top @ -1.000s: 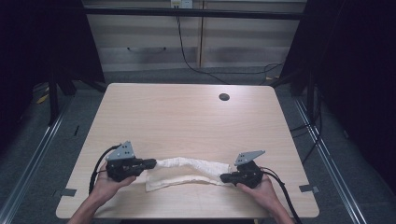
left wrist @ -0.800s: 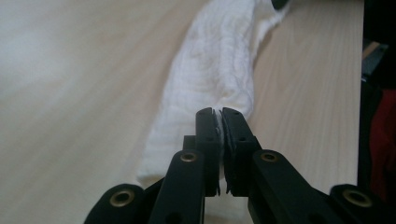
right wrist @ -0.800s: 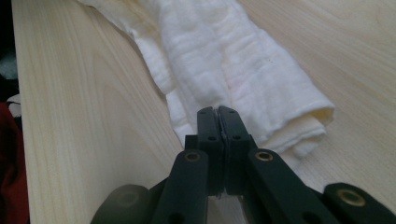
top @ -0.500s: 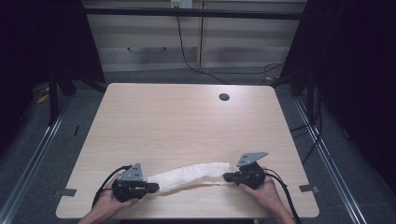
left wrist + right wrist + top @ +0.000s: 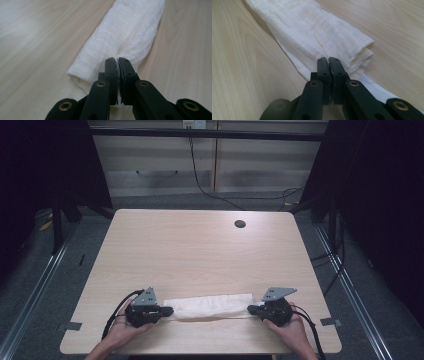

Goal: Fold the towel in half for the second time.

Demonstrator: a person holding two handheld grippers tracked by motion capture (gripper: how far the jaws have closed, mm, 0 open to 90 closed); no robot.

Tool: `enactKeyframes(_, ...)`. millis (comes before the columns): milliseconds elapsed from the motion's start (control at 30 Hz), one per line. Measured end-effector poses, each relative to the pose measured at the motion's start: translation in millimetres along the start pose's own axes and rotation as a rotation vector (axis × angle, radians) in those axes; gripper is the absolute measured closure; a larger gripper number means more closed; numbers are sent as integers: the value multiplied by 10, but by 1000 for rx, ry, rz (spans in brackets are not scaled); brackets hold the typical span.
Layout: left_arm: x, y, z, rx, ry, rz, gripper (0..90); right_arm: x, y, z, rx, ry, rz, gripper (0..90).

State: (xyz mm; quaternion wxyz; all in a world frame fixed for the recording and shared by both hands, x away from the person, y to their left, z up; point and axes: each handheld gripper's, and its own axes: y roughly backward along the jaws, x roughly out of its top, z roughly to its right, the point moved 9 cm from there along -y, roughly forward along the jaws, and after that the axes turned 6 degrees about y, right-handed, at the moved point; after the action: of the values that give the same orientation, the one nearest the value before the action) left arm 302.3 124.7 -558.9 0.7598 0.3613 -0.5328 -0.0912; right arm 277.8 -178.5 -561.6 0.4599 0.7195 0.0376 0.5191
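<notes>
A white cloth (image 5: 210,306), folded into a long narrow strip, lies stretched flat near the front edge of the wooden table (image 5: 200,250). My left gripper (image 5: 169,311) is shut on the cloth's left end, and thin fabric shows pinched between its jaws in the left gripper view, where my left gripper (image 5: 117,60) meets the cloth (image 5: 125,32). My right gripper (image 5: 250,309) is shut on the right end. In the right gripper view the cloth (image 5: 312,30) runs away from my right gripper (image 5: 328,59), and its folded layers show at the near edge.
A round cable hole (image 5: 240,224) sits in the table at the far right. Dark floor and rails flank the table, and cables hang behind it. A hand holds each gripper at the table's front edge.
My left gripper has moved toward the near edge and down, pulling the cloth from a slack curve into a straight, flat strip. The right gripper has stayed almost in place.
</notes>
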Motion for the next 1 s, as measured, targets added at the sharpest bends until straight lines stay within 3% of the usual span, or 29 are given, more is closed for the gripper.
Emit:
enactKeyframes(67,23,-22,-29,15,11,5,862,-5,3,-1,6,-4,5,875)
enactKeyframes(233,17,3,-22,5,34,0,840,1,19,-14,19,-26,18,809)
enactKeyframes(467,22,96,32,-20,76,19,705,57,56,-54,42,-45,56,766)
enactKeyframes(633,104,193,14,-28,116,61,581,166,157,-38,56,-63,126,742)
enactKeyframes(700,149,239,-7,-19,122,77,521,210,206,-3,42,-70,152,729)
enactKeyframes(833,242,358,-114,14,175,121,420,311,326,122,4,-111,211,669)
enactKeyframes(1000,273,488,-284,68,225,129,401,364,459,267,-44,-142,234,617)
